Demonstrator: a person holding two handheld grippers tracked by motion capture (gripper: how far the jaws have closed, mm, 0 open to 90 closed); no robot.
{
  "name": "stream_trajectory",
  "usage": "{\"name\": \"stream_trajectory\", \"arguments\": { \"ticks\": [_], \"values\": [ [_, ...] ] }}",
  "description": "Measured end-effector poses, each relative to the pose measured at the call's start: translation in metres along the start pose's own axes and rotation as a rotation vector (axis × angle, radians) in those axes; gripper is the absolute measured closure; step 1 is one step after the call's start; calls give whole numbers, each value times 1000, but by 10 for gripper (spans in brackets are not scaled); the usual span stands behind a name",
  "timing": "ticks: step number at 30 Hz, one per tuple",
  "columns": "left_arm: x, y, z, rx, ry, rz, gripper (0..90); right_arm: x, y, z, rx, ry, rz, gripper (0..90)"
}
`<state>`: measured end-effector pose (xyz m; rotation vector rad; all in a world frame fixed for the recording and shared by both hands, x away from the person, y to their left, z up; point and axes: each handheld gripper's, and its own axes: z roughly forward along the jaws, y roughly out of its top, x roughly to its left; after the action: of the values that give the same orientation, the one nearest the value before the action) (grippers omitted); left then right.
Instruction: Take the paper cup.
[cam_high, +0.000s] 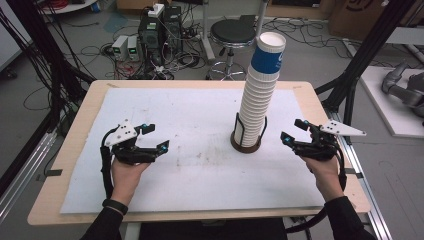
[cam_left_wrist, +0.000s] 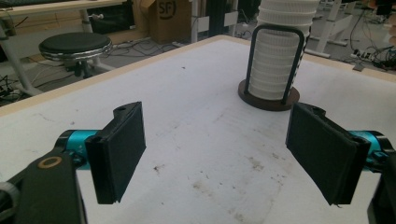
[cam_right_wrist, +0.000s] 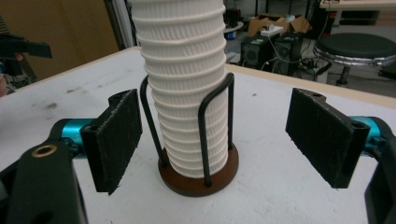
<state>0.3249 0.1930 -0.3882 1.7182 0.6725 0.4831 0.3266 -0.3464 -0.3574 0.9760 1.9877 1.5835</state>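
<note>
Right hand-held gripper (cam_right_wrist: 212, 140) faces the upright, slightly leaning cup stack (cam_right_wrist: 184, 88).

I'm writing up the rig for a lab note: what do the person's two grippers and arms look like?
Both the left gripper and the right gripper are black, each with two flat rectangular black pads, teal fittings behind the jaws, a pale grey three-cornered plate on top and a black cable trailing back. The person wears dark long sleeves and a black wristband on the left arm.
</note>
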Motion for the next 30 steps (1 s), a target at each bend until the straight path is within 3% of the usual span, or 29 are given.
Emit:
{"name": "stream_trajectory", "arguments": {
  "ticks": [6,11,30],
  "values": [
    [1,-2,-2,7,-14,-18,199,2,12,1,-32,49,-8,187],
    [1,-3,-2,17,-21,-22,199,6,30,6,-56,73,-49,187],
    [0,-5,-1,48,-51,-32,199,9,83,31,-79,88,-68,155]
  ]
}}
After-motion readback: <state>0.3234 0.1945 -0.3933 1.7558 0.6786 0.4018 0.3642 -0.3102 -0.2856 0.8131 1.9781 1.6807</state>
